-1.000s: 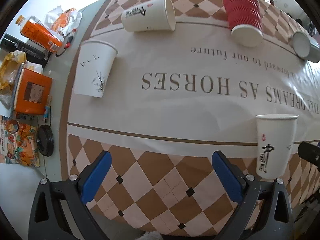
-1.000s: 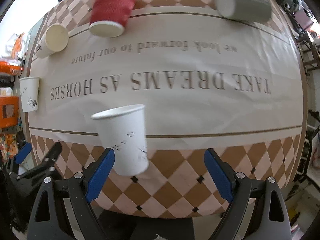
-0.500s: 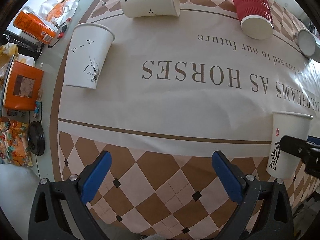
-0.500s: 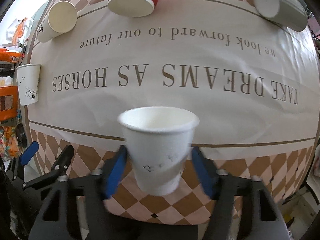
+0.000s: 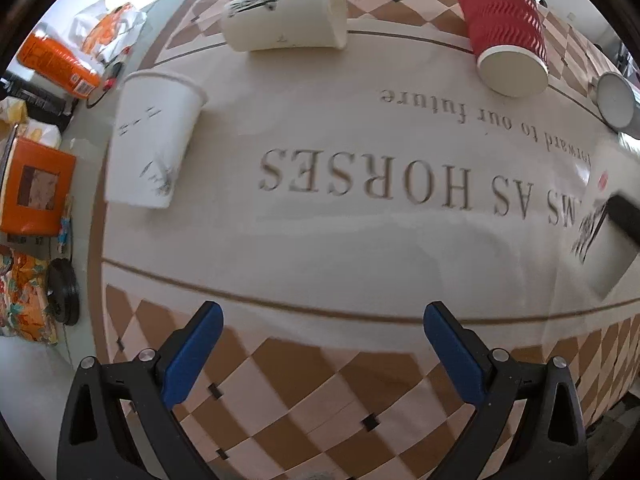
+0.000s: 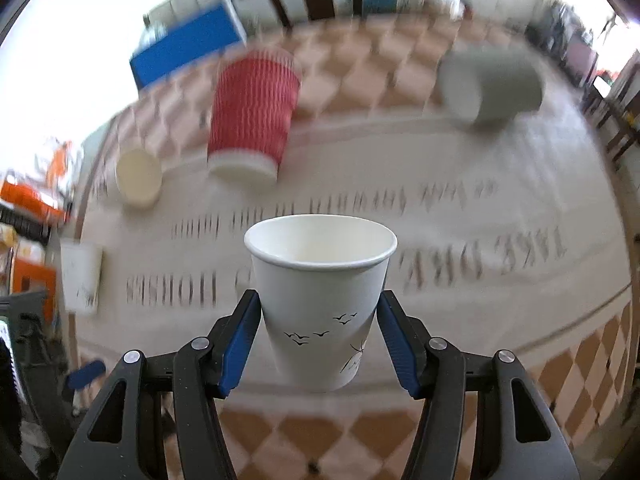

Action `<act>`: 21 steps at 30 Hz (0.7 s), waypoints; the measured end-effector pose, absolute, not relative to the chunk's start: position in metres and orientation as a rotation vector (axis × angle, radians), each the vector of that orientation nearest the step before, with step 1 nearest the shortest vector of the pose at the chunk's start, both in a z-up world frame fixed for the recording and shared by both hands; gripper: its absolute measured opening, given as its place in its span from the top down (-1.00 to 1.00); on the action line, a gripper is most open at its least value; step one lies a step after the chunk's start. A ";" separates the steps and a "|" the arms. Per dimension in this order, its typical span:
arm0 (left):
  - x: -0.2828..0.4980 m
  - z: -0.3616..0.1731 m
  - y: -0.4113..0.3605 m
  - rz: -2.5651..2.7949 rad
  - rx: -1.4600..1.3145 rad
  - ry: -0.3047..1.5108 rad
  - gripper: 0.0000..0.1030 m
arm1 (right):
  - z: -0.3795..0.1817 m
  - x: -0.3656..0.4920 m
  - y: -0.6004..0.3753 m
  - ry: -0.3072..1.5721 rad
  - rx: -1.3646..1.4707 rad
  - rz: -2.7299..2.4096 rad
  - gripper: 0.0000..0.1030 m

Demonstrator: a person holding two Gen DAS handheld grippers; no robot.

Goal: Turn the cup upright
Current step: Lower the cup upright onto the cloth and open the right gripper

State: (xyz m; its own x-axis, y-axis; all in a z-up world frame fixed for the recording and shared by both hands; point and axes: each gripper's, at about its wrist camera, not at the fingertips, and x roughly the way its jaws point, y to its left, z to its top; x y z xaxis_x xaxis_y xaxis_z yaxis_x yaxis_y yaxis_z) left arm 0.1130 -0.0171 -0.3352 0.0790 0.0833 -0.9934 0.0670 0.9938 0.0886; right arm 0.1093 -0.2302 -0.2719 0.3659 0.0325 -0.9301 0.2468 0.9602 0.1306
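Observation:
My right gripper point(image 6: 320, 332) is shut on a white paper cup with small black birds point(image 6: 320, 280), held upright with its open mouth up, above the printed tablecloth. The same cup shows blurred at the right edge of the left wrist view point(image 5: 600, 220), with a black finger of the right gripper on it. My left gripper point(image 5: 320, 344) is open and empty over the near checkered border of the cloth. A white cup with a plant drawing point(image 5: 154, 144) stands upright at the left. A white cup with black calligraphy point(image 5: 286, 20) lies on its side at the back.
A red ribbed cup point(image 5: 506, 28) and a grey cup point(image 5: 616, 100) lie on their sides at the back right. Orange packets and boxes point(image 5: 36, 184) and a black lid point(image 5: 64, 296) sit off the cloth at the left. A blue box point(image 6: 188, 48) stands behind the table.
My right gripper closed on the bird cup and lifted it; the right view swung up and blurred. My left gripper moved closer to the table.

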 end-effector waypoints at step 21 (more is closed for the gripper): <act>0.104 -0.352 -0.033 -0.002 0.184 1.463 -0.99 | -0.297 0.066 -0.207 0.866 0.072 -0.226 -0.22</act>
State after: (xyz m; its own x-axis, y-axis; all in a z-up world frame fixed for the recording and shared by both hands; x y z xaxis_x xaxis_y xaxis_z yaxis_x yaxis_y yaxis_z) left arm 0.1043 -0.0332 -0.3524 0.1097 0.1107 -0.9878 0.1131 0.9859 0.1231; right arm 0.0663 -0.2067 -0.2973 0.6258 -0.1677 -0.7618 0.2263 0.9736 -0.0285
